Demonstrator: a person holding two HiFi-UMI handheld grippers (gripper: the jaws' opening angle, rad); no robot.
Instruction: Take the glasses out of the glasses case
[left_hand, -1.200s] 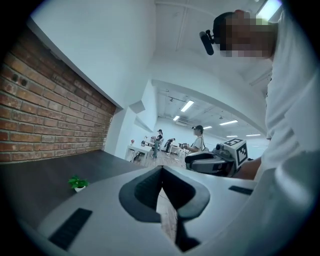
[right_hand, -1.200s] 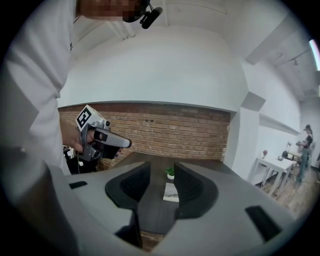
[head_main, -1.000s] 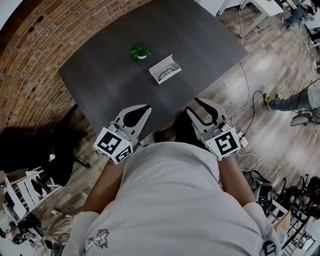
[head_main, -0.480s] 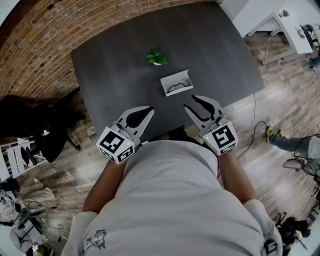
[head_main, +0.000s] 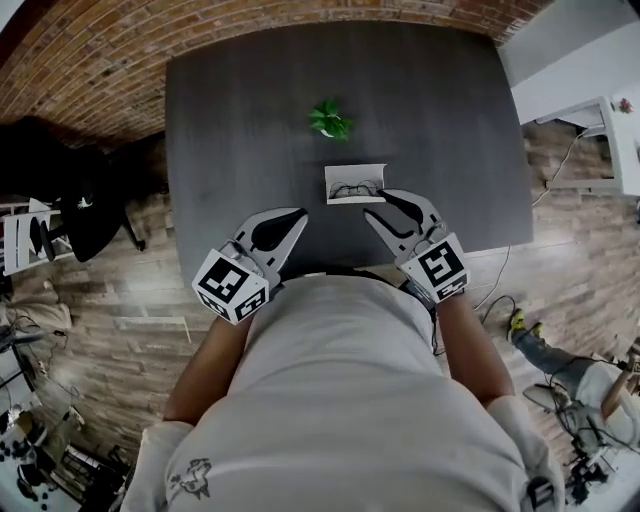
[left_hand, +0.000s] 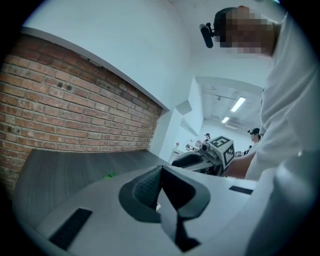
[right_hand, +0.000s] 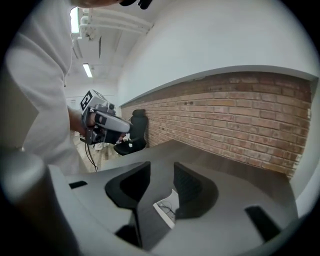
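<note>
An open white glasses case (head_main: 355, 183) lies on the dark grey table (head_main: 240, 120), with dark-framed glasses (head_main: 354, 188) inside it. My right gripper (head_main: 376, 205) is open, and its fingertips hover just in front of the case's right end. In the right gripper view the case (right_hand: 167, 210) shows between the jaws of the right gripper (right_hand: 162, 172). My left gripper (head_main: 296, 214) is shut on nothing, over the table's near edge and left of the case. In the left gripper view the pads of the left gripper (left_hand: 160, 169) meet at the tips.
A small green potted plant (head_main: 330, 118) stands on the table behind the case. A brick wall (head_main: 110, 50) runs behind the table. A black chair (head_main: 85, 205) stands at the left, and a white desk (head_main: 590, 130) at the right. Cables lie on the wooden floor.
The person has stepped up to the table, so both grippers are nearer the case. The right gripper's tips now reach almost to it. Neither gripper's jaws have changed.
</note>
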